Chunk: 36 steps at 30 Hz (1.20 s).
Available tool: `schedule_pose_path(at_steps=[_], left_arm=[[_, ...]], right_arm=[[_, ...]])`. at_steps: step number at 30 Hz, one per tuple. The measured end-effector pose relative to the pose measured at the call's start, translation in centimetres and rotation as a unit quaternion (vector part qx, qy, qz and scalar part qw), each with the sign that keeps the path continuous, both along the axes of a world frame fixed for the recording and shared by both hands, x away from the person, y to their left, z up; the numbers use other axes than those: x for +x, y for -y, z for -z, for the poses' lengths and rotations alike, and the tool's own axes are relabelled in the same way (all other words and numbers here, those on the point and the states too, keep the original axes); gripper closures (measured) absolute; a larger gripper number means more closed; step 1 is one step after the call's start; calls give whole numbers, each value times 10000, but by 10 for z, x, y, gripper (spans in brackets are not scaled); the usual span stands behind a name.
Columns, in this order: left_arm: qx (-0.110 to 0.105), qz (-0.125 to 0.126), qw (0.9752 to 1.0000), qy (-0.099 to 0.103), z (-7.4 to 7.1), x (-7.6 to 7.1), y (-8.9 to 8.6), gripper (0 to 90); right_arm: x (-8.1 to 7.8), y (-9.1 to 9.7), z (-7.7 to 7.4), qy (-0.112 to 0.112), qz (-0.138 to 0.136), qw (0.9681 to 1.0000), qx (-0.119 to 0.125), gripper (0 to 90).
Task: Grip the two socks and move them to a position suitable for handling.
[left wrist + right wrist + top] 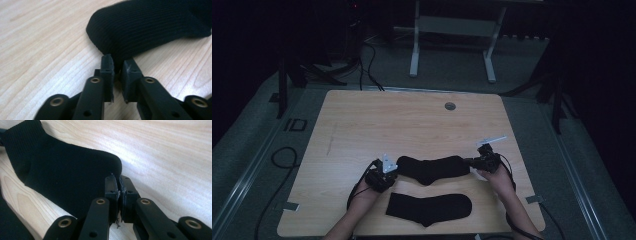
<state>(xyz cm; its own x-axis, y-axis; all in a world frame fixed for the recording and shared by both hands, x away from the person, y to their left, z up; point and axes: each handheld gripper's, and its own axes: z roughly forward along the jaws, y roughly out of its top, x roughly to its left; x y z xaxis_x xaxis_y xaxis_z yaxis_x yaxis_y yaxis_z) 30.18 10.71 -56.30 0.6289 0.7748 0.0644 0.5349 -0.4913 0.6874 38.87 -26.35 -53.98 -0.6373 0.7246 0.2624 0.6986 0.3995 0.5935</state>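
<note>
Two black socks lie on the wooden table (412, 120). The farther sock (432, 169) is stretched out between my two grippers; the nearer sock (429, 207) lies flat by the front edge. My left gripper (395, 166) is at the far sock's left end. In the left gripper view its jaws (117, 61) stand a narrow slit apart, with the sock's rounded end (150, 25) right at the tips and wood showing through the slit. My right gripper (470, 162) is at the sock's right end. In the right gripper view it is (117, 178) shut on the edge of the sock (62, 175).
A round cable hole (450, 106) sits near the table's back edge. Behind the table stand the white legs of another desk (414, 50). Cables (282, 155) run on the floor at the left. The room around the table is dark.
</note>
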Motion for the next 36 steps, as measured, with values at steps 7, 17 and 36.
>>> schedule_pose_path(at_steps=[7,17,36], left_arm=[[-107,-306,9994,-83,-5,-1,-18,585],[-696,-147,9973,-154,-20,6,-17,465],[-381,12,9982,-462,-2,43,12,602]], right_arm=[[1,3,-1,85,140,9999,-19,738],[5,4,-6,38,129,9999,9,535],[8,-13,7,284,-130,9976,-615,838]])
